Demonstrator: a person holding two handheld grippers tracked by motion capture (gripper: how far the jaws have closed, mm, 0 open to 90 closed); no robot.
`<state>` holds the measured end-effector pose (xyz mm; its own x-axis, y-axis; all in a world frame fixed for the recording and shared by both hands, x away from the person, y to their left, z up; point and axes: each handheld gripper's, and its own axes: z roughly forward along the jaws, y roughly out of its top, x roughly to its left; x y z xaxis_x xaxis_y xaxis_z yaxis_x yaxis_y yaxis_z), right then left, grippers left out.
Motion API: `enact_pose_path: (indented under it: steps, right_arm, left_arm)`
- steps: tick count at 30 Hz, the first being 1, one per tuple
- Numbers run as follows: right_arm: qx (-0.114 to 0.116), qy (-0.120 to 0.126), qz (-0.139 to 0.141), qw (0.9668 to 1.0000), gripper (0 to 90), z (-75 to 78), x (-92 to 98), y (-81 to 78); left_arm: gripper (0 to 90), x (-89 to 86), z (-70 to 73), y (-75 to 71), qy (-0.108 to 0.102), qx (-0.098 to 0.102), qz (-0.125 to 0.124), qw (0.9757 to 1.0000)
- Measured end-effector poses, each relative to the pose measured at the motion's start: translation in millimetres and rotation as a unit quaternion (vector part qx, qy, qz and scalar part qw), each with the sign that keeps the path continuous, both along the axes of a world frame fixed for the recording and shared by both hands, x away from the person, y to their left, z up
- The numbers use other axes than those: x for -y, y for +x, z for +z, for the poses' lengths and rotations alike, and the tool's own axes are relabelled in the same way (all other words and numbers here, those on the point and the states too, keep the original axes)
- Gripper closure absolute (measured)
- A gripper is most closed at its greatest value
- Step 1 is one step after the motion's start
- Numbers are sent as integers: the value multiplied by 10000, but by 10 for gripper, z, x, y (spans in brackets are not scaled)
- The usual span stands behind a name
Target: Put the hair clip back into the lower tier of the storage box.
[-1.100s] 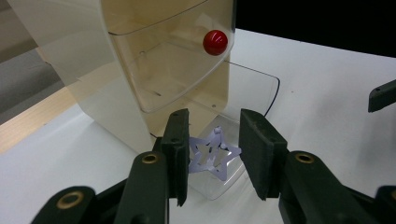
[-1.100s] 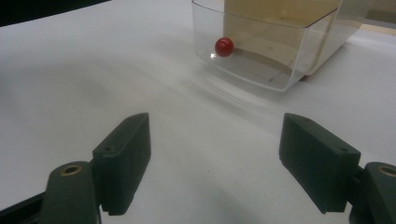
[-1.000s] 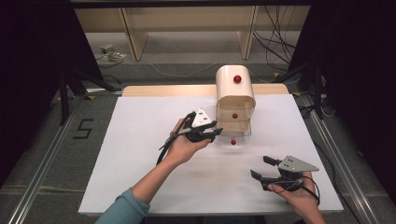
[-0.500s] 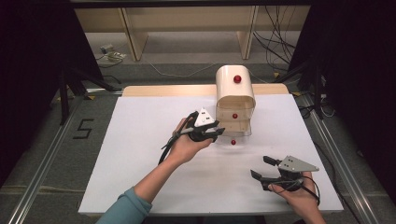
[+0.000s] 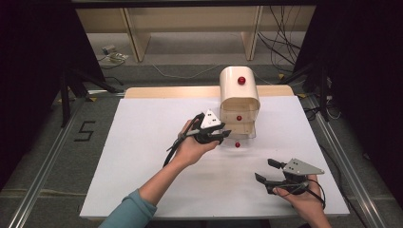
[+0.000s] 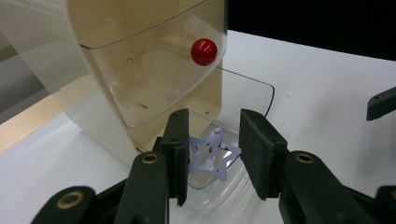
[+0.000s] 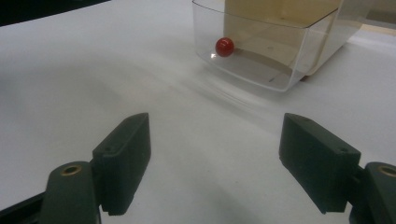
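Nothing moved: left tongs beside drawer rim

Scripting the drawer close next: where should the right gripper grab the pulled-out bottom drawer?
Grip the red knob on the front wall of the bottom drawer, coming level from the front. It juts out as a small ball; the clear wall is smooth and curved. The right gripper faces it, open.
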<state>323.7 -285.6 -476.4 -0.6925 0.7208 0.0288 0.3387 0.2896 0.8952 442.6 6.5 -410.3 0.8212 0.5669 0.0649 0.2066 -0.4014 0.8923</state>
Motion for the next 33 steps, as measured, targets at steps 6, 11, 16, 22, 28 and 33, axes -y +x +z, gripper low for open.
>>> enact_pose_path:
  steps: [6,11,16,22,28,33]
  right_arm:
    - [-1,4,-3,10000,255,0,0,-1]
    - [-4,-1,-2,10000,255,-1,-1,-1]
    - [-10,-4,-13,10000,255,0,0,-1]
    - [-12,4,-19,10000,255,0,1,-1]
    - [17,0,-5,10000,255,-1,-1,4]
    - [12,6,-7,10000,255,0,-2,4]
  left_arm:
    - [640,29,0,12,10,-3,-11,10000]
    - [640,49,-17,27,-3,-28,-16,10000]
    - [640,79,-28,45,-19,-50,-36,10000]
    - [640,106,-37,59,-21,-70,-43,10000]
    - [639,123,-36,73,-7,-62,-58,10000]
    - [639,147,-42,79,-2,-79,-64,9999]
